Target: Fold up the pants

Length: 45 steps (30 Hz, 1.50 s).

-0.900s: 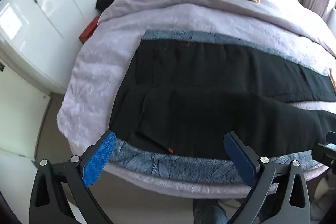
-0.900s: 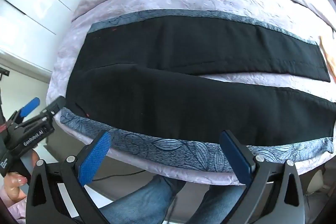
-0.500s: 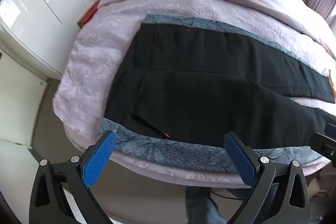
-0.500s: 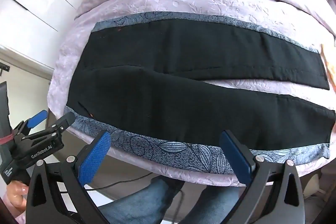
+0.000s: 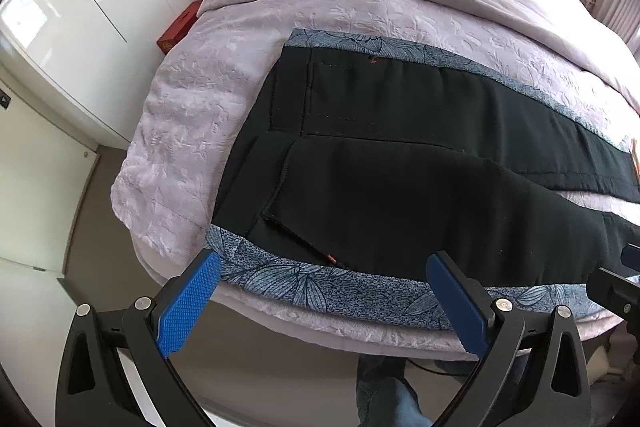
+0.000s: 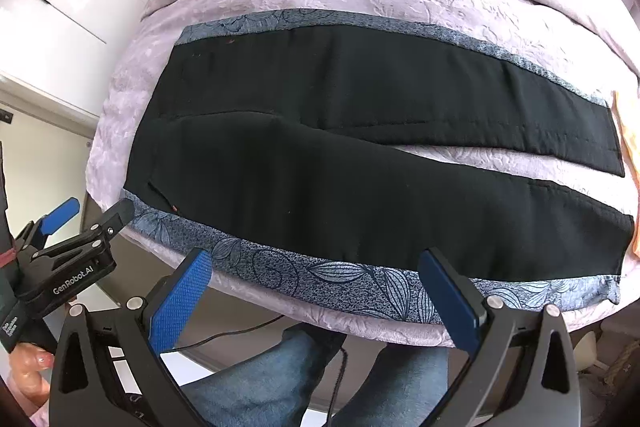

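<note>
Your black pants [image 5: 400,187] with blue-grey leaf-patterned side stripes, spread flat and unfolded ahead of both open jaws, waistband beyond your left jaws' left finger, legs splayed apart running rightward, the nearer patterned stripe lying just past your fingertips [image 6: 448,291]

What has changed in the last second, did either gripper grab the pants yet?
No grab yet. The left gripper has pulled back and up, so more of the bed shows in its view; the right gripper has barely shifted. Both stay open and empty, short of the near edge. The pants lie flat as before.
</note>
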Tool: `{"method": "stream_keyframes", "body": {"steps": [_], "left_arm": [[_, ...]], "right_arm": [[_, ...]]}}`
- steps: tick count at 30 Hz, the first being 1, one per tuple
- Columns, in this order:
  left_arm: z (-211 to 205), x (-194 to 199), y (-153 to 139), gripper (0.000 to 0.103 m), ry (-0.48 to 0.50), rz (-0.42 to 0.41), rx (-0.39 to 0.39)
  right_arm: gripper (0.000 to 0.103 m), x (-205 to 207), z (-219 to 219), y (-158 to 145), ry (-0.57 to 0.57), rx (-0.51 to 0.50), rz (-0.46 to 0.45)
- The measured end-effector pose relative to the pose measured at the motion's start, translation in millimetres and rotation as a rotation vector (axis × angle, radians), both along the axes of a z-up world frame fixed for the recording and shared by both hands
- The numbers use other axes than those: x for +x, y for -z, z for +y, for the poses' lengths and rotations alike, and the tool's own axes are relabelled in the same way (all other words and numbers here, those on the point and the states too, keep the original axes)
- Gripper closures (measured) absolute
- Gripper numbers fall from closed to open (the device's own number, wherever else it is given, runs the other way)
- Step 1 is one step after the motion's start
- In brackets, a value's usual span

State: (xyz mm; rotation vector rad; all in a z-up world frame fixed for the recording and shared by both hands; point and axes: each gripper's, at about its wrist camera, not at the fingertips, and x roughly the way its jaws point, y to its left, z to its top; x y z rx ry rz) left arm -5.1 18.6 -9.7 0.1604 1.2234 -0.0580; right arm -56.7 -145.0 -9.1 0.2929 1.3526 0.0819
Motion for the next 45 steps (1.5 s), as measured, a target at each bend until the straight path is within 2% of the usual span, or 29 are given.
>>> {"method": "stream_keyframes", "body": {"steps": [8,15,28,34,45], "left_arm": [[2,-3,-2,0.0,0.018,-0.008,0.024],[5,-7,-7,0.0,0.034,-0.021,0.05],[6,-10,-16,0.0,0.015,-0.053,0.093],[-4,-14,-17,0.0,0.039,-0.055,0.094],[3,-31,-33,0.0,0.001,-0.088,0.056]], "right_arm": [[0.0,-2,9,0,-0.006,-0.012,0.007],[0.0,-11,9,0,0.025,0.017,-0.007],[0.0,-14,14,-3,0.014,0.028,-0.037],[0.0,-21,9,-7,0.024,0.022,-0.054],[0.0,-39,0,-16,0.062,0.054,-0.099]]}}
